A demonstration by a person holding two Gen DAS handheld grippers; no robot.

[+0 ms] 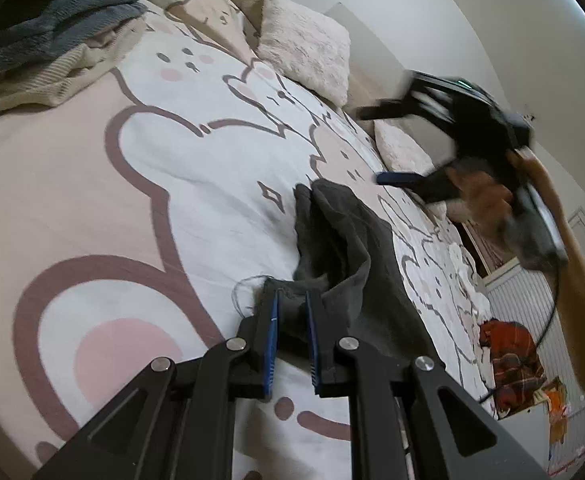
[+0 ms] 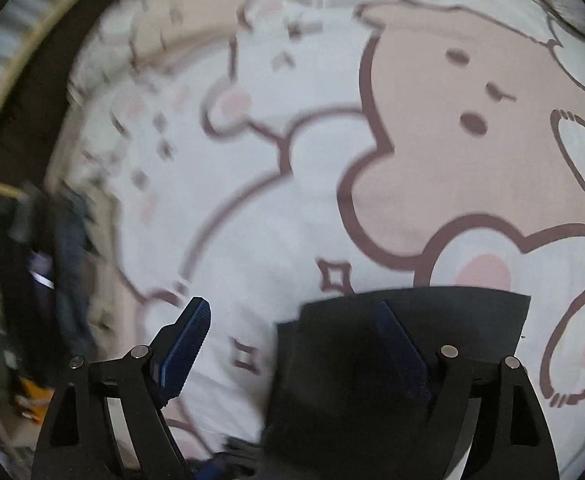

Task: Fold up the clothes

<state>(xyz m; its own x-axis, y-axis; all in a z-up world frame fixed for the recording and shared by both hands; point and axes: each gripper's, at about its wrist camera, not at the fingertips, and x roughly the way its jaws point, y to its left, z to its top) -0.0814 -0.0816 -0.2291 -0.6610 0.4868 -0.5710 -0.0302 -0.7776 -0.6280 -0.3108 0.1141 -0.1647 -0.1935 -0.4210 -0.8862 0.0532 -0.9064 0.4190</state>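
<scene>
Left wrist view: the left gripper has its two blue pads pinching the edge of one dark grey garment, which trails away across the bed with its bunny-print cover. Two fluffy pillows sit along the far edge, and one pile of clothes lies at the upper left. Off to the right, the right gripper hangs blurred above the bed, fingers spread wide, nothing between them.

Right wrist view: the right gripper is spread wide over the bed. One dark garment lies flat beneath the right-hand finger.
</scene>
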